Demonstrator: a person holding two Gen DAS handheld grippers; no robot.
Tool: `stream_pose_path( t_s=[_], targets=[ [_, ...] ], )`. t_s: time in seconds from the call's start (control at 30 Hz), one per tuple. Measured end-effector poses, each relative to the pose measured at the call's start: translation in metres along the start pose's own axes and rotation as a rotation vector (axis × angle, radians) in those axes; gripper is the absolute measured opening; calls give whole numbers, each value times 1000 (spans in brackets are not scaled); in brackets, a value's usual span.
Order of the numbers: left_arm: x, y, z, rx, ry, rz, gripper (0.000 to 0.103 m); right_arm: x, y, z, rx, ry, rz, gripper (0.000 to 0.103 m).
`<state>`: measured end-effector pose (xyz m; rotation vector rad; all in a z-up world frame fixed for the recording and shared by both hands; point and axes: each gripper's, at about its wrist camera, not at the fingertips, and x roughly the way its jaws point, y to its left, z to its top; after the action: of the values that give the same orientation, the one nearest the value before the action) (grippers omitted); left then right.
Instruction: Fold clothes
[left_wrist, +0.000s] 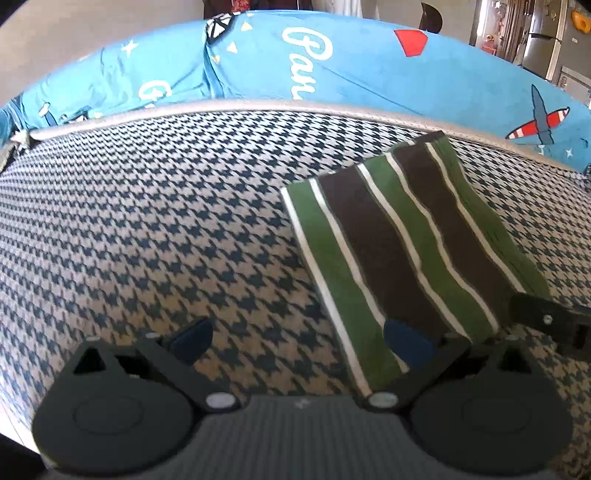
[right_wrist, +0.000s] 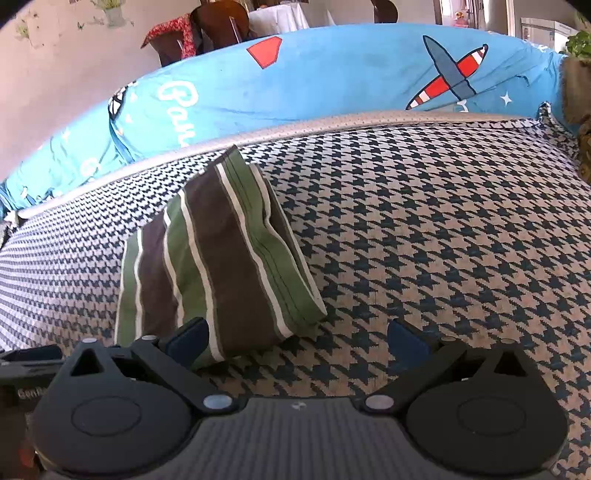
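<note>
striped cloth (right_wrist: 218, 266) folded, on houndstooth cover (right_wrist: 443, 240) | soft, light, limp, layers likely to slip | grip doubled near edge | left gripper (left_wrist: 299, 341) and right gripper (right_wrist: 297, 338) jaws wide, empty

**What the two wrist views leave unseen**

The folded striped cloth (left_wrist: 399, 251) serves as landmark. In the left wrist view its near corner is covered by a blue pad of the left gripper (left_wrist: 297, 341), and a dark piece of the other tool (left_wrist: 550, 321) at its right corner is cut off by the frame edge. In the right wrist view the cloth's near left corner sits behind a pad of the right gripper (right_wrist: 297, 341); whether pad and cloth touch cannot be told. Behind the cloth, white lettering on the blue cover (right_wrist: 332, 77) is partly hidden by the houndstooth surface (right_wrist: 443, 221), so the word cannot be read. The room beyond the cover is too small and distorted to make out.
</note>
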<state>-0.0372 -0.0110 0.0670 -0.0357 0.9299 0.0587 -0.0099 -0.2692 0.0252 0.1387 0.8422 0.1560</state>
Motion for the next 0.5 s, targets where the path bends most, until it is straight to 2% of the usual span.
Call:
stream_pose_path(
  t_s=[0.23, 0.5],
  targets=[
    [9, -3, 0, 5, 24, 2, 103, 2, 0, -1, 2, 3, 9, 103],
    [15, -1, -2, -12, 13, -21, 103, 1, 0, -2, -6, -5, 17, 103]
  ],
)
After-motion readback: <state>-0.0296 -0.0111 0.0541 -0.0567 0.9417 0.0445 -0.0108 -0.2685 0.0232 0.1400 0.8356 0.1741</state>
